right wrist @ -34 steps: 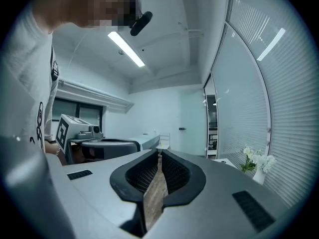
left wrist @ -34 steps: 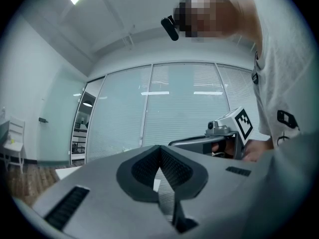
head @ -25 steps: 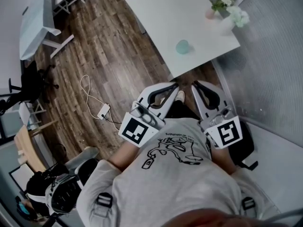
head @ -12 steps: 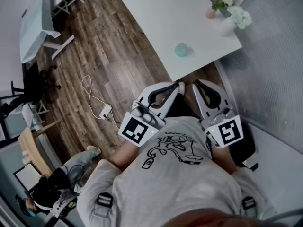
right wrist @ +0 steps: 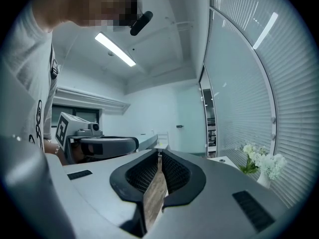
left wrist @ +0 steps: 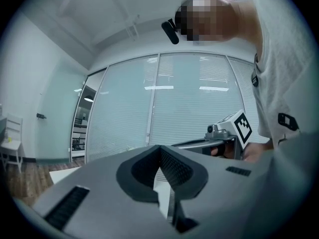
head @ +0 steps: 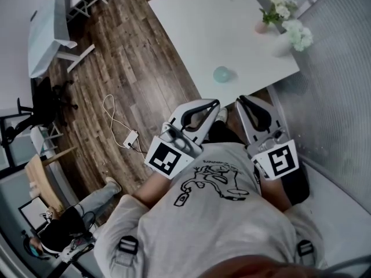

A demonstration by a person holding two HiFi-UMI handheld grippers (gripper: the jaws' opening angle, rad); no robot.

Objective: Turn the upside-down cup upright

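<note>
- Teal and dome-topped, the small plastic cup sits on the white rectangular table, close to its near edge. Its rounded top suggests it is mouth-down.
- Short of that edge, the person holds two grey tools level. The left gripper has its jaws pressed together on nothing. The right gripper shows only a sliver of a gap and is also empty.
- The cup lies ahead of both tips, roughly between them and well apart from either. The step in hand reads as the approach.
- To do it well, one gripper should part its jaws wider than the cup before arriving. It should come in level at the side wall and clamp mid-height, not at the rim.
- A lift clear of the tabletop before the half-turn of the wrist would keep the rim from scraping.
- The cup is best set down away from the near edge and from the white flowers in pale vases at the table's right corner.
</note>
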